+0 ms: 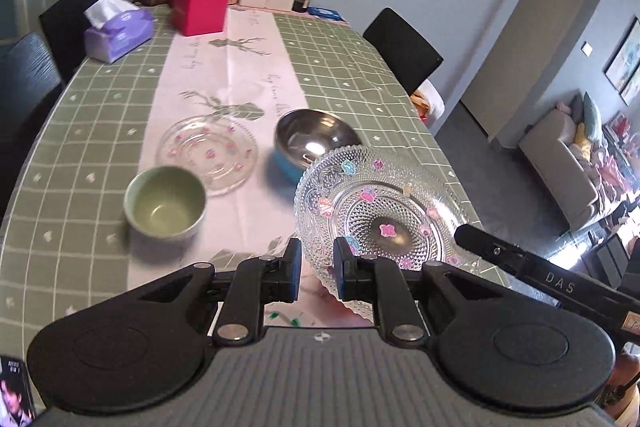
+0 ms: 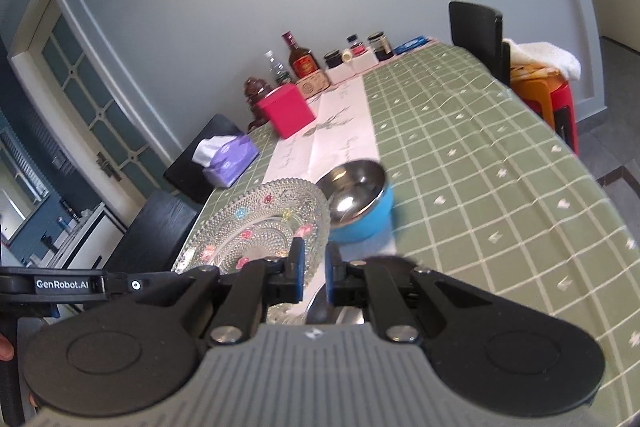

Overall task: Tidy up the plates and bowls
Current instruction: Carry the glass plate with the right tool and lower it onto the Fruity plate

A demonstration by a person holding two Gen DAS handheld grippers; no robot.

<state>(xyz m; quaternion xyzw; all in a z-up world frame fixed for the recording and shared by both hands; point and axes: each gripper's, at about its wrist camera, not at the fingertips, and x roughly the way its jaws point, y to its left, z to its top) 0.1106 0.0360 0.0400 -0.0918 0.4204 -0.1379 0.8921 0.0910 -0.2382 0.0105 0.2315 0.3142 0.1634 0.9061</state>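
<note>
Both grippers, left [image 1: 317, 269] and right [image 2: 313, 273], pinch opposite rims of the beaded plate [image 1: 380, 211] with narrow jaws, lifted tilted above the table [image 1: 80, 99], while flat plate [image 1: 208, 151], green bowl [image 1: 165, 203] and steel bowl [image 1: 314, 143] lie unstacked, so little seems done.
</note>
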